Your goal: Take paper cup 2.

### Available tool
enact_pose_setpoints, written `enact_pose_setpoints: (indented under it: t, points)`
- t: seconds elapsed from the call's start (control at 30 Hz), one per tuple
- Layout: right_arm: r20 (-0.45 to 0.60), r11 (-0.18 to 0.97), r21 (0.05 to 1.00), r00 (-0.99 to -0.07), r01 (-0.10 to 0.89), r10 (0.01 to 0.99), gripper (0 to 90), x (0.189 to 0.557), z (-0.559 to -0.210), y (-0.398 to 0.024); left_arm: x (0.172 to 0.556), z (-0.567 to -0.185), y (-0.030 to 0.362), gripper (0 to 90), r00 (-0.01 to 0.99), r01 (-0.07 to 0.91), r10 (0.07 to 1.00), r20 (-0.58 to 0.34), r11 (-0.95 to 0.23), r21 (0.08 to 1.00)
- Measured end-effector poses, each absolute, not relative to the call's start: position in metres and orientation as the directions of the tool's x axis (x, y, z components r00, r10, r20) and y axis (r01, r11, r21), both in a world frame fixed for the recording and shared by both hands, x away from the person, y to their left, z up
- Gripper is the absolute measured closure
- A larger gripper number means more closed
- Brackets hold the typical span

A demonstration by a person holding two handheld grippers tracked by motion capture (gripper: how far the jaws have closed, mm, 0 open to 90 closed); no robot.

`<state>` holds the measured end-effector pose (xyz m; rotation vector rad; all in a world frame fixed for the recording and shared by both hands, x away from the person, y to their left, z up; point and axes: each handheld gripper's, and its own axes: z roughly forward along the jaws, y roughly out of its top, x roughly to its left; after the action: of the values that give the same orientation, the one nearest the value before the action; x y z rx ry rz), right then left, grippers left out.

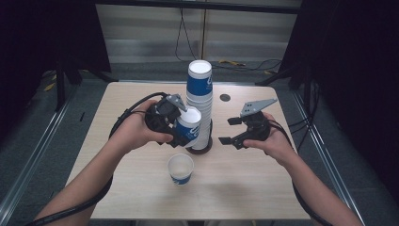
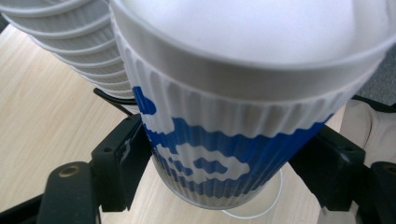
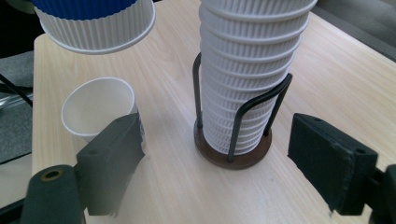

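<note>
One blue-and-white cup (image 1: pixel 189 126) clamped in left tongs (image 1: pixel 181 134) at frame centre beside the cup stack (image 1: pixel 199 101), right tongs (image 1: pixel 231 131) released.

The held cup (image 2: pixel 219 140) is ribbed white with a blue band bearing a white blotchy motif. The stacked cups (image 3: pixel 250 70) are ribbed white; the top one (image 1: pixel 199 77) shows blue. Their holder (image 3: pixel 233 156) has black wire on a brown base. The tabletop (image 1: pixel 244 188) is pale wood grain.
</note>
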<state>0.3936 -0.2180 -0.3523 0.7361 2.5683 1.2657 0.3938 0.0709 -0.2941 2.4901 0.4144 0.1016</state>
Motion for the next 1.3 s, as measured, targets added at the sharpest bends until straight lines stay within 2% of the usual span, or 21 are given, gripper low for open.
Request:
enact_pose_setpoints:
  t: [0.77,0.97,1.3]
  points:
    - [0.076,0.528,0.779,-0.887,0.338,0.456,16.9,0.386,-0.36,-0.221,0.395,-0.309,0.033,24.0,0.976,0.215,0.214,-0.05,-0.881,0.422]
    - [0.067,0.538,0.78,-0.898,0.319,0.435,16.9,0.384,-0.356,-0.217,0.395,-0.313,0.023,24.0,0.975,0.221,0.217,-0.055,-0.897,0.383]
    - [0.06,0.54,0.785,-0.905,0.304,0.422,16.9,0.385,-0.35,-0.214,0.395,-0.319,0.011,24.1,0.98,0.192,0.196,-0.022,-0.925,0.329]
